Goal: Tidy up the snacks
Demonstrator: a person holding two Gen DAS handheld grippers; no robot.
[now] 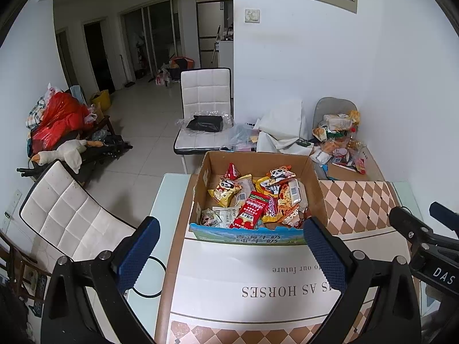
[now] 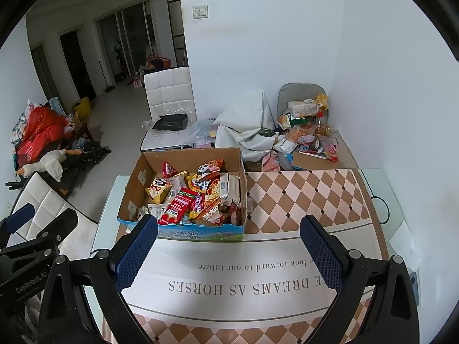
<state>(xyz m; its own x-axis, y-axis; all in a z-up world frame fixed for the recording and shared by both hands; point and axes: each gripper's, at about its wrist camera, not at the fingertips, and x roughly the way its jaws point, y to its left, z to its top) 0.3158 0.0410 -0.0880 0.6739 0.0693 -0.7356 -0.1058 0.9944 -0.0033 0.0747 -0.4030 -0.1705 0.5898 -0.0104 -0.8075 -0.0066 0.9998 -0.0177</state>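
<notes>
Counter, covered by a diamond-patterned cloth with a printed white band, carrying an open cardboard box at its far left part. The box holds a loose heap of snack packets: a red sachet lies uppermost, a panda-printed bag leans at the rear, a yellow bag at the left.

Handling, as judged: the packets are light, soft, crinkly film, likely slippery and crushable; take one by a sealed edge or corner, not across the puffed middle.

Left tool and right tool hover before the box, each with fingers wide apart and holding nothing.

The right wrist view alone shows the counter's bare right side; a second snack pile beyond is perhaps on a chair.
</notes>
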